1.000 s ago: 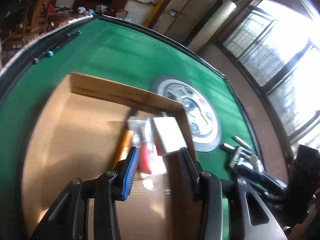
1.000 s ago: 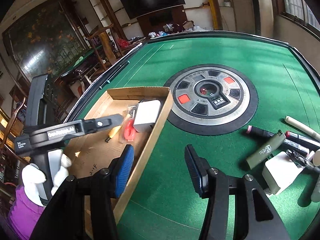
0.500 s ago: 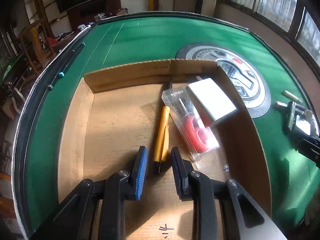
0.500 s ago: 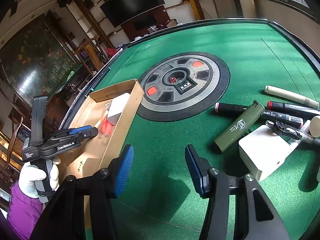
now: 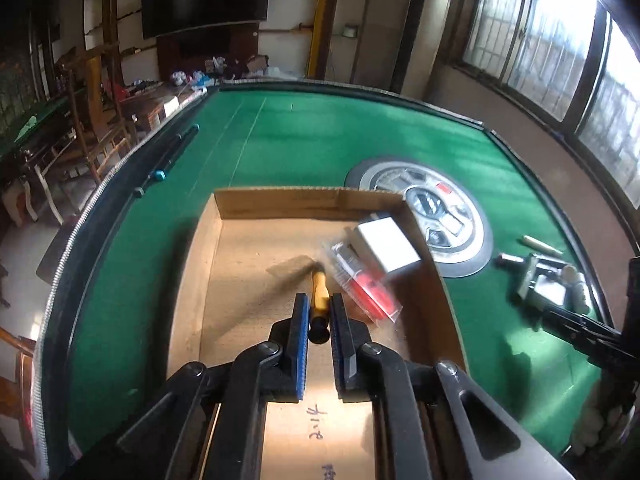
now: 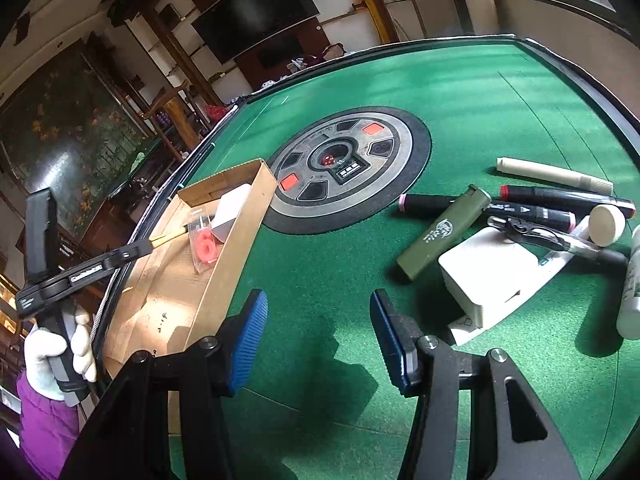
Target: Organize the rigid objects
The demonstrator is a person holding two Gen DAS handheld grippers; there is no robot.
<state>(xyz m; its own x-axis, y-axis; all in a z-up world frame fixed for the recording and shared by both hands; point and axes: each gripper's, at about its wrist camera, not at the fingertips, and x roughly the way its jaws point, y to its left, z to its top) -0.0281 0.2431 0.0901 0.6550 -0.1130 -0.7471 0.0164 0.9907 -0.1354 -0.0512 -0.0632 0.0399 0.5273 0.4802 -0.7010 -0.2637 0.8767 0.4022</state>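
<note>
Pen (image 5: 320, 300) pinched in left gripper (image 5: 319, 320) jaws, long axis pointing away over box (image 5: 280, 202), right gripper (image 6: 318, 322) jaws half open, empty above desk (image 6: 460, 92).

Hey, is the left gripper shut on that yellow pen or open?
Shut on it: the left gripper has just closed, pads pressing the yellow pen above the cardboard box.

A green felt table (image 6: 460, 92) carries a brown cardboard box (image 5: 256, 204) holding a yellow pen (image 5: 320, 292), a white block (image 5: 386, 244) and a clear packet with red contents (image 5: 368, 288). Outside lie an olive-green lighter (image 6: 442, 232), black markers (image 6: 560, 196), a cream marker (image 6: 554, 174) and a grey-and-black disc with red patches (image 6: 348, 164). Blue pads line the black right gripper (image 6: 316, 336).
</note>
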